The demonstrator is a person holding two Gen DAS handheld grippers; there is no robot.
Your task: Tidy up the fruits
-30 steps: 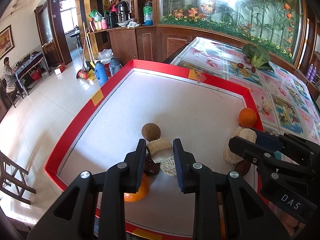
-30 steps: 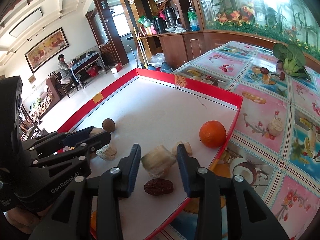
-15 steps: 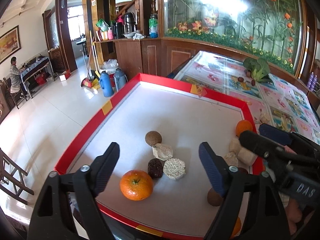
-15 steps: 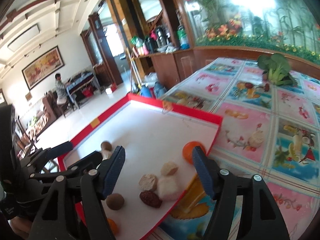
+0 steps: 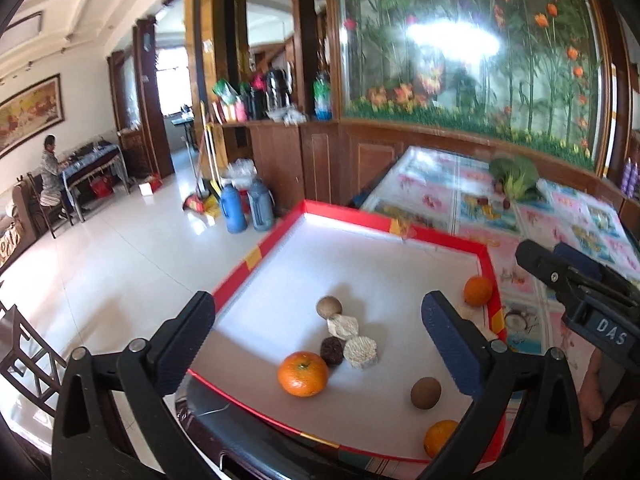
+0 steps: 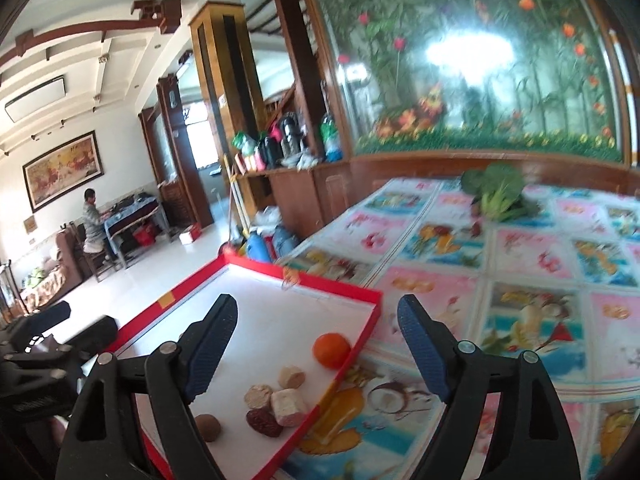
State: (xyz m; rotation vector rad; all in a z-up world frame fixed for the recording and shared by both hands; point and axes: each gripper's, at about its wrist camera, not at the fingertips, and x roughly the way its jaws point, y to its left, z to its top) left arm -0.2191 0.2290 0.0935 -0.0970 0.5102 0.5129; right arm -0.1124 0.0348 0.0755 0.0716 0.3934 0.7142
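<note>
A red-rimmed white tray (image 5: pixel 436 240) holds the fruit. In the left wrist view an orange (image 5: pixel 303 373), a dark date (image 5: pixel 333 351), a hexagonal pale piece (image 5: pixel 361 352), a pale chunk (image 5: pixel 343 325) and a brown round fruit (image 5: pixel 329 306) sit grouped together. My left gripper (image 5: pixel 318 304) hangs above them, its jaws opening wide and empty. The right wrist view shows an orange (image 6: pixel 331 350), pale chunks (image 6: pixel 286 406), a date (image 6: pixel 264 422) and a brown fruit (image 6: pixel 207 427) by the tray's right rim (image 6: pixel 332 280). My right gripper (image 6: pixel 318 306) hangs over them, jaws opening, nothing between them.
The tray lies on a fruit-print tablecloth (image 6: pixel 520 280) with a leafy green vegetable (image 6: pixel 496 192) at the back. Two more fruits, brown (image 5: pixel 426 393) and orange (image 5: pixel 440 442), lie near the tray's front. Blue flasks (image 5: pixel 234 212) stand on the floor; a person (image 5: pixel 50 168) sits far left.
Both grippers let go of the pale chunks they were shut on, opened wide, and drew back and up from the tray. The chunks stay lying in the tray.
</note>
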